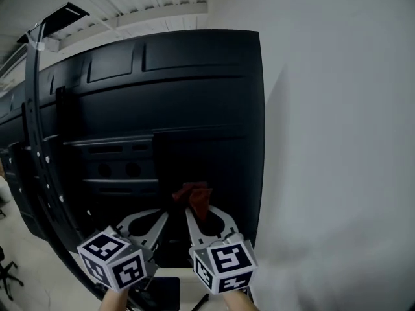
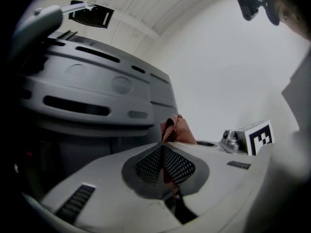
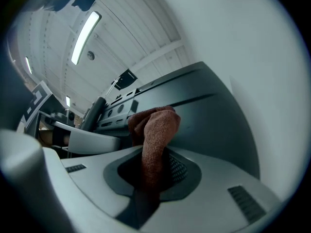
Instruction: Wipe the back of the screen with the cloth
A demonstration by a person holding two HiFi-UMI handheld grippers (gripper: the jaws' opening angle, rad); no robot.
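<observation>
Right gripper view: right tongs [image 3: 154,152] clamped on a bunched rust-brown terry cloth [image 3: 156,127]. Left gripper view: left tongs [image 2: 164,144] closed, pinching its edge. Head view only: cloth low against black plastic screen back [image 1: 194,109], white wall [image 1: 337,141] alongside.

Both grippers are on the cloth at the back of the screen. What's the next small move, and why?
Probably ease the cloth forward onto the screen back and begin a short sideways stroke. The left gripper and right gripper both pinch the cloth, bunched low before the screen back; whether it touches yet isn't clear.
</observation>
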